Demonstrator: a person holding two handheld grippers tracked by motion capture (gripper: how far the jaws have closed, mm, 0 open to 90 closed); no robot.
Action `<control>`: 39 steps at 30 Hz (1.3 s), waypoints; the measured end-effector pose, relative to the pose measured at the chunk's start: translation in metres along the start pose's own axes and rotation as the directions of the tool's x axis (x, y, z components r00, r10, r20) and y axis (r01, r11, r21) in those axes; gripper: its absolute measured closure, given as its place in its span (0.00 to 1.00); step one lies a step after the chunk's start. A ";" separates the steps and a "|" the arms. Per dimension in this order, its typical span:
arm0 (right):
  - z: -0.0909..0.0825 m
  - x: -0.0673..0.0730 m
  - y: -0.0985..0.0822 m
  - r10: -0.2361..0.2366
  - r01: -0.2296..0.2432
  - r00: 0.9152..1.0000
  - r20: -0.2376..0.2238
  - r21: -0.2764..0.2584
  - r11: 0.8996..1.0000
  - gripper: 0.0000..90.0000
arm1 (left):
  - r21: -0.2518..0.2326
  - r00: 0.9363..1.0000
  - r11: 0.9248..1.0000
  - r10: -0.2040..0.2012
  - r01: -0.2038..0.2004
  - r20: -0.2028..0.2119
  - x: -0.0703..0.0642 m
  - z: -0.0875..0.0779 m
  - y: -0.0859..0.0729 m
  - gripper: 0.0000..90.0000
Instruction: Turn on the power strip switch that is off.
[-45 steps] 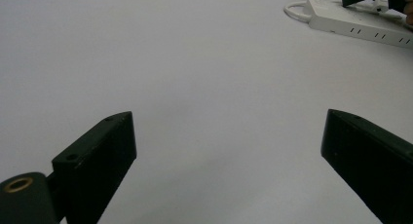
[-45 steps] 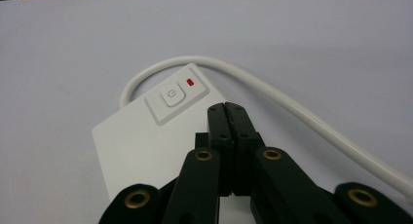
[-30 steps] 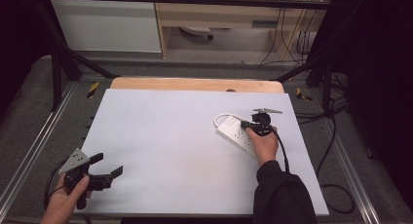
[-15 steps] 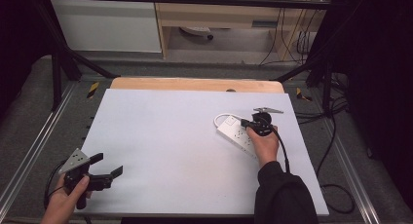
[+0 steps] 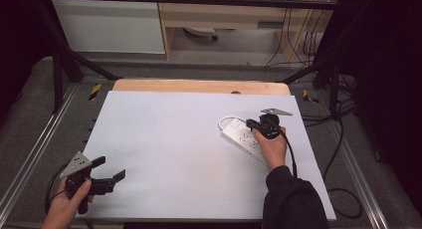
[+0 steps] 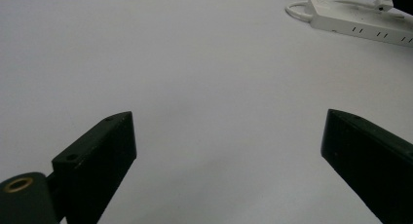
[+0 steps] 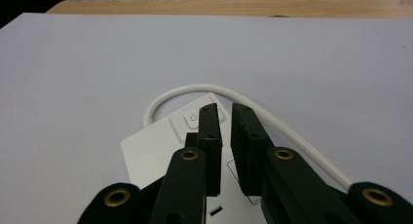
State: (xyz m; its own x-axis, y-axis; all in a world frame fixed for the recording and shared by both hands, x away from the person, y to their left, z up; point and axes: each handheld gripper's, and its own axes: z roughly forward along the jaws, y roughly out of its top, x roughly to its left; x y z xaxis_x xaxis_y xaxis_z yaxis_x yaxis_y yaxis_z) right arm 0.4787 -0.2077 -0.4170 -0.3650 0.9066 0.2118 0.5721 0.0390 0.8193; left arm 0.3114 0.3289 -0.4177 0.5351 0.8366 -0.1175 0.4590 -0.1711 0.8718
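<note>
At the near left corner of the white sheet [image 5: 174, 154] I see my left gripper [image 5: 107, 175], its matte black jaws spread wide over bare surface. To the right lies a white plastic power strip [image 5: 244, 139], partly hidden under my right hand [image 5: 271, 148]. My right gripper [image 7: 223, 129] hovers over its switch end, jaws nearly pressed together with a thin gap, pinching nothing. The power button [image 7: 193, 119] carries a faint symbol; I cannot read any lettering. A smooth white cord [image 7: 272, 121] loops around that end.
</note>
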 end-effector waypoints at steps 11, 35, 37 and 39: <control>-0.014 0.004 0.005 -0.021 0.020 1.000 -0.022 -0.031 0.999 0.63 | 0.002 1.000 1.000 0.001 -0.001 -0.001 0.000 0.000 0.000 0.07; -0.037 0.007 0.015 -0.044 0.044 0.999 0.002 -0.089 0.995 0.05 | 0.003 1.000 1.000 0.000 0.000 -0.002 0.000 0.000 -0.001 0.07; -0.039 0.007 0.017 -0.050 0.050 0.999 0.006 -0.098 0.994 0.05 | 0.004 1.000 1.000 0.001 -0.001 -0.002 0.000 0.000 -0.001 0.07; -0.042 0.007 0.017 -0.054 0.054 0.999 0.007 -0.105 0.993 0.05 | 0.004 1.000 1.000 0.001 -0.001 -0.002 0.000 0.000 -0.001 0.07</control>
State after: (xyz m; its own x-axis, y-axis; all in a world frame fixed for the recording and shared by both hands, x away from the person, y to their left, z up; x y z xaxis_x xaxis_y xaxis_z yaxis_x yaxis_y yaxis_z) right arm 0.4552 -0.2179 -0.3789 -0.3898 0.9063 0.1635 0.4715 0.0439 0.8808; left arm 0.3112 0.3293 -0.4184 0.5344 0.8372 -0.1161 0.4612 -0.1738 0.8701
